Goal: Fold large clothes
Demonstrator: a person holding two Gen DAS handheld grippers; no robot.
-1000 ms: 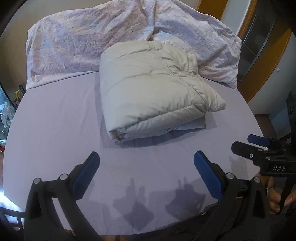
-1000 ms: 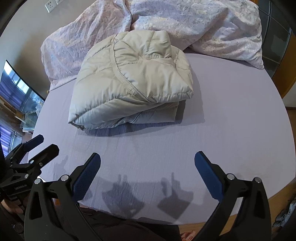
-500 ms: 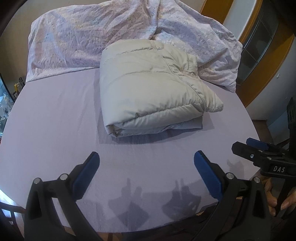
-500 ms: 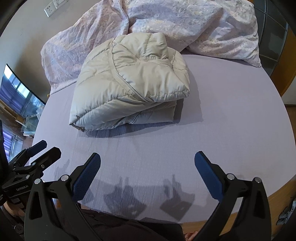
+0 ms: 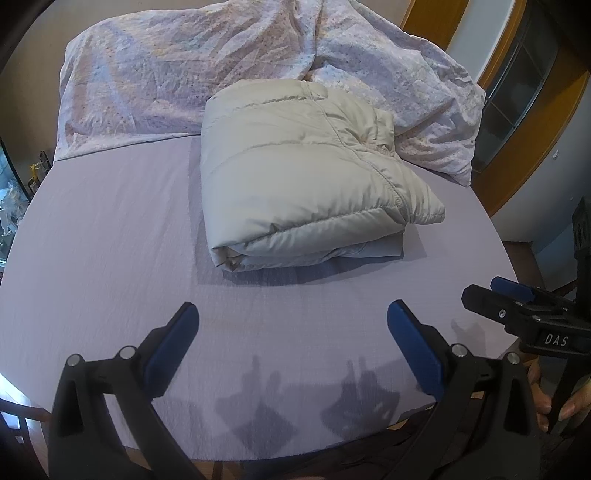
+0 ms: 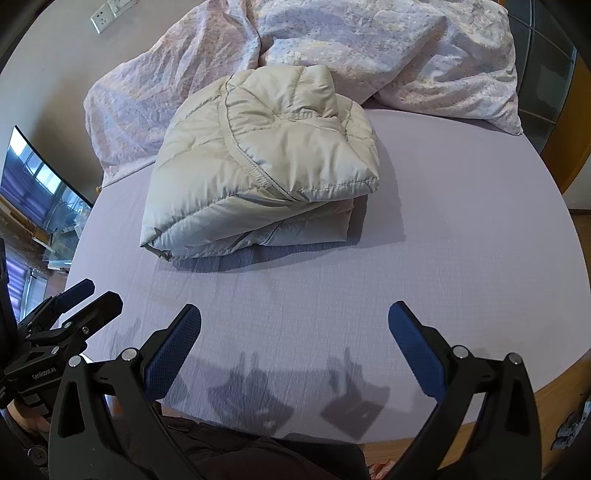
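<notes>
the folded puffer jacket (image 5: pixel 295 184) is lying on the lilac bed sheet (image 5: pixel 110 240), toward the far middle of the mattress, its far edge touching the crumpled floral duvet (image 5: pixel 184 74) that is heaped along the far side. the jacket's folded near edge is facing the tongs, with the layers stacked and a thin grey lining showing underneath.

the left gripper (image 5: pixel 291 343) is hovering over the near strip of sheet with its blue pads (image 5: pixel 173 343) spread wide, holding nothing. the right gripper (image 6: pixel 295 343) is hanging likewise, jaws wide apart and empty, well apart from the jacket. each tool is showing at the edge of the other's view.

open sheet is lying on the left, right and near sides of the jacket; the widest bare band is running between the jacket and the near mattress edge. the far side is closed off by the duvet.

writing: a white label reading "das" (image 5: pixel 556 339) is showing on the right tool's body. small lettering is showing on the left tool's body in the right wrist view but is too small to read. a wall socket (image 6: pixel 110 13) is sitting on the far left wall.
</notes>
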